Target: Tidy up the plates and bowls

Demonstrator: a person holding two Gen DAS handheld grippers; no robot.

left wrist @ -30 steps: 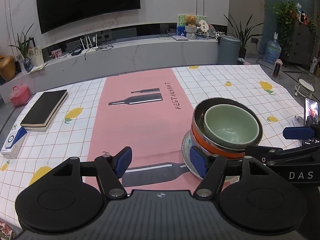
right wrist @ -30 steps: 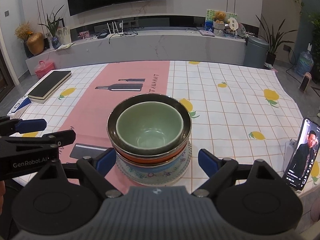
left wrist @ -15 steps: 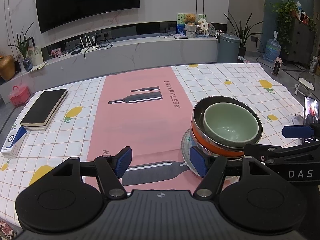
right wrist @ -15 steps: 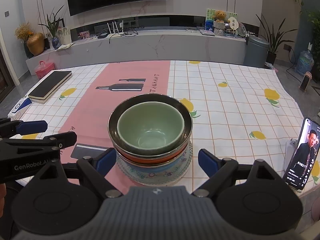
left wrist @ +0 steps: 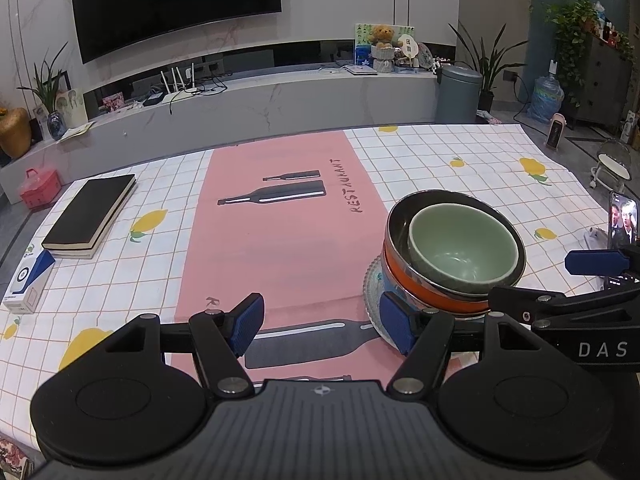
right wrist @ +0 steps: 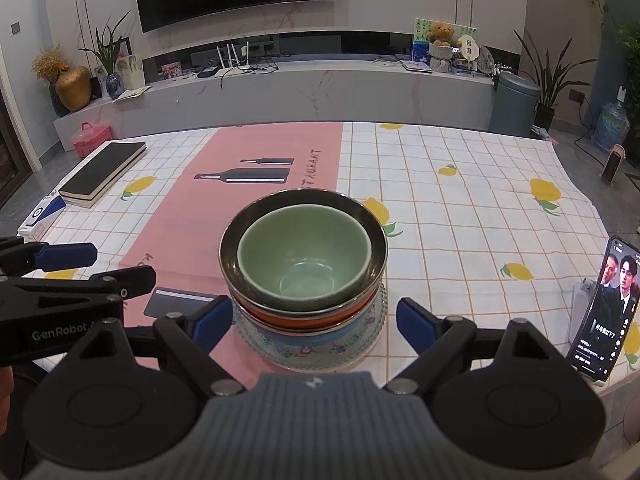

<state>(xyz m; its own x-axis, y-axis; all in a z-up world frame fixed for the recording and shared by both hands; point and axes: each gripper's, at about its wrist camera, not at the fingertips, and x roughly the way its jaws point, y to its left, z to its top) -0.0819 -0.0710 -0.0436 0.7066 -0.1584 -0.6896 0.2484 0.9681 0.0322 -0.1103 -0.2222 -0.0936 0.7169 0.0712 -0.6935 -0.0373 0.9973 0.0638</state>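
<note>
A stack stands on the tablecloth: a green bowl [right wrist: 304,264] nested in a metal bowl [right wrist: 360,216], on an orange-banded bowl [right wrist: 296,320], a blue patterned bowl [right wrist: 304,340] and a glass plate [right wrist: 376,320]. My right gripper [right wrist: 314,322] is open, its fingers either side of the stack's base, not touching. My left gripper [left wrist: 322,326] is open and empty, just left of the stack [left wrist: 460,248]; its right finger [left wrist: 394,326] is close to the plate rim [left wrist: 370,280]. Each gripper shows in the other's view.
A black book [left wrist: 90,216] and a white-blue box [left wrist: 26,282] lie at the table's left edge. A phone [right wrist: 602,312] stands propped at the right edge. The pink runner [left wrist: 288,216] runs down the middle of the tablecloth.
Almost nothing: both grippers stay open around the stack, with only a slight drift of the views.
</note>
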